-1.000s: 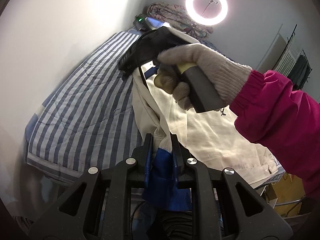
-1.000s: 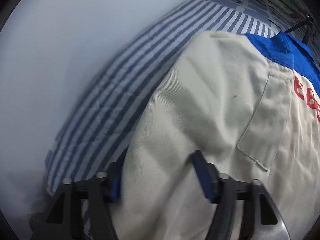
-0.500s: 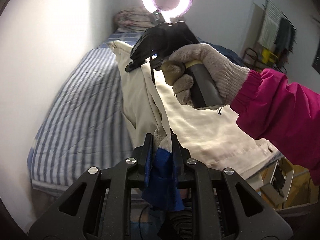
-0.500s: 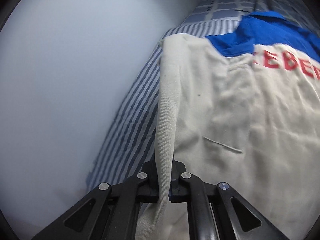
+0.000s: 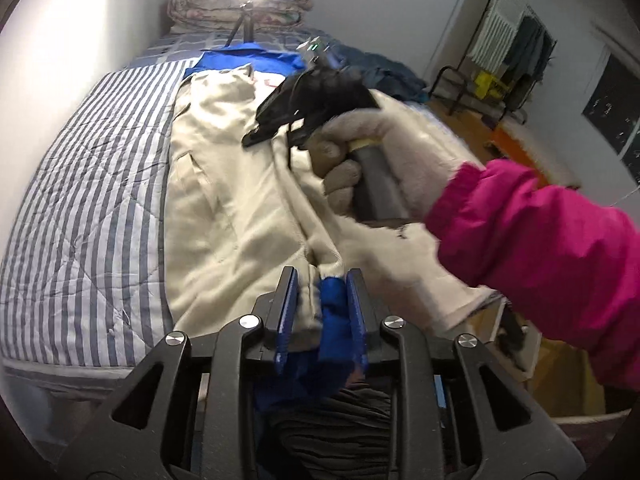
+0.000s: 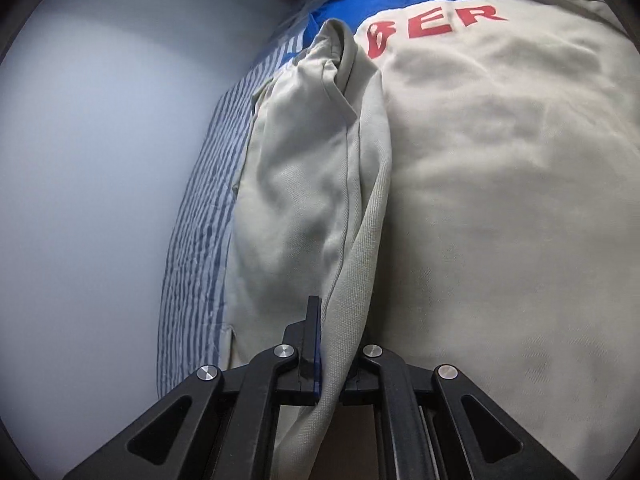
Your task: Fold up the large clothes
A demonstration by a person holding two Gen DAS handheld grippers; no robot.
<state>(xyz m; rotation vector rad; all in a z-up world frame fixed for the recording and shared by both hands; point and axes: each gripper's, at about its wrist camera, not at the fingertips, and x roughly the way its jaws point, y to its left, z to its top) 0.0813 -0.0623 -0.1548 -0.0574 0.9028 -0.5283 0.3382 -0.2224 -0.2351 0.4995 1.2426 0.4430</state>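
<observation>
While gripped, jacket (image 6: pixel 480 200) lies ahead.

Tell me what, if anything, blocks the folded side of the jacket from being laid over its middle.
Nothing visible does. The left gripper and right gripper both pinch the jacket, whose cream back panel lies bare beside the lifted fold.

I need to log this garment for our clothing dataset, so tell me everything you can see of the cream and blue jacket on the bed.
The jacket looks like thick cream twill with a blue yoke and blue cuff, and red letters ending "ER" across it. It lies lengthwise on the striped quilt, wrinkled, with one side and sleeve folded inward over the body. The left gripper pinches the blue cuff end; the right gripper clamps a raised ridge of cream cloth at the folded edge.
</observation>
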